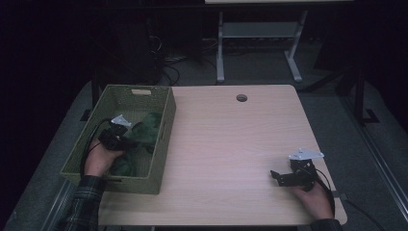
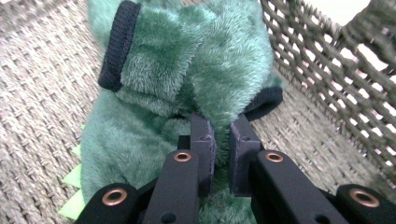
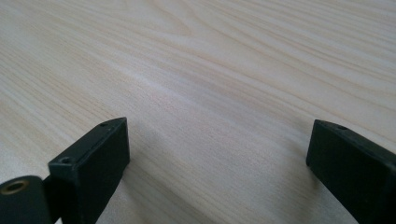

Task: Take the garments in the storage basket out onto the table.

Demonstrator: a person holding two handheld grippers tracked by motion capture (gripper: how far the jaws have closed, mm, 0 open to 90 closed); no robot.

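Your left gripper (image 2: pixel 222 140) reaches down into the green woven basket (image 1: pixel 166 127) at the table's left edge; its jaws stand nearly closed, pinching a fold of the green plush garment (image 2: pixel 187 70) between the pads; that garment, fuzzy and trimmed with dark knit cuffs (image 2: pixel 119 44), lies bunched on the basket's woven floor, close to the side wall in the left gripper view; lime-green felt spikes (image 2: pixel 74 186) show along its lower edge. In the high view your left hand (image 1: pixel 101 159) sits inside the basket with the gripper pointing at the garment. Your right gripper (image 3: pixel 217 158) hovers low over the bare pale wooden table (image 3: pixel 210 70) near its front right corner; its jaws are spread wide with nothing between them; your right hand (image 1: pixel 315 195) holds it well apart from the basket.
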